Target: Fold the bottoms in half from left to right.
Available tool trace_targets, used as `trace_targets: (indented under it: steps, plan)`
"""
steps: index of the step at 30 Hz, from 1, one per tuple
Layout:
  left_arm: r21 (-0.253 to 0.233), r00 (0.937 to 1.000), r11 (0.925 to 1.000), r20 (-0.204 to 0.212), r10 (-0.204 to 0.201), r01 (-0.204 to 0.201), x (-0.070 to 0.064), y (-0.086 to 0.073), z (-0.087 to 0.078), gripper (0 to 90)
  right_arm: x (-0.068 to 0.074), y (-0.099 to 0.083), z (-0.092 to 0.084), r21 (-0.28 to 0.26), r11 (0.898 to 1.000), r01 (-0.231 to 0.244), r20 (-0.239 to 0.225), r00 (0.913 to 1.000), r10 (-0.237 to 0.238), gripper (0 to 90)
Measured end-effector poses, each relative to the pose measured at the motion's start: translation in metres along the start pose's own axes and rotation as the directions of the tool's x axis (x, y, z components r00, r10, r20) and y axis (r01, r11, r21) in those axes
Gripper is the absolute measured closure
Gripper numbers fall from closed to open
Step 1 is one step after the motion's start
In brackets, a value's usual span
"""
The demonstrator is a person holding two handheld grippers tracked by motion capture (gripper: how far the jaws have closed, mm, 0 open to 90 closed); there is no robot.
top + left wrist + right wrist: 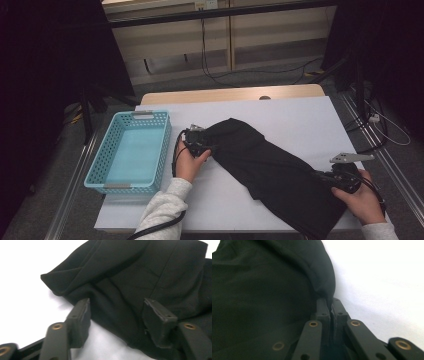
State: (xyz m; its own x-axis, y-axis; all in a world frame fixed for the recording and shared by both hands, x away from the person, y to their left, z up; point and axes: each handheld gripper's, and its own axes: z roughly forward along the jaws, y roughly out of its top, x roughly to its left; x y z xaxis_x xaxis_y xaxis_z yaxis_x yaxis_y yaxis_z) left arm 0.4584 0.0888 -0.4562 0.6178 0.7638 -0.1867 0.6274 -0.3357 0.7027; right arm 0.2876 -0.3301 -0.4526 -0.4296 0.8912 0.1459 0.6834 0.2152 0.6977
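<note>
A black garment (270,170) lies crumpled across the white table cover (300,115), running from the middle to the front right edge. My left gripper (205,145) is at its far left end. In the left gripper view the jaws stand apart around a fold of the black cloth (130,270), and the left gripper (117,302) has its pads clear of the fabric. My right gripper (327,177) is at the garment's near right end. In the right gripper view the right gripper (330,300) is shut on an edge of the black cloth (262,290).
A light blue plastic basket (95,165) with nothing in it stands at the table's left side, close to my left hand. A wooden strip (230,94) shows along the table's far edge. Dark stands and cables (215,75) lie on the floor behind.
</note>
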Motion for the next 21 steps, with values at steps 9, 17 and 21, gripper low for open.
trace_targets:
  steps: [9,17,21]
  plan:
    - [-0.007,0.9988,0.9993,0.031,-0.038,0.038,-0.003,-0.001,0.004,73.0,0.001,0.0,0.0,-0.002,1.0,0.002,0.003,1.0,-0.002,87.4]
    - [0.049,0.9938,0.9941,0.05,-0.099,0.097,-0.002,-0.003,-0.007,81.9,0.001,0.001,0.001,-0.002,1.0,0.009,-0.004,0.9999,-0.009,87.5]
    - [0.069,0.9936,0.9923,0.039,-0.106,0.103,-0.001,-0.011,-0.02,81.8,0.001,0.001,0.001,0.0,1.0,0.01,-0.017,0.9998,-0.01,87.5]
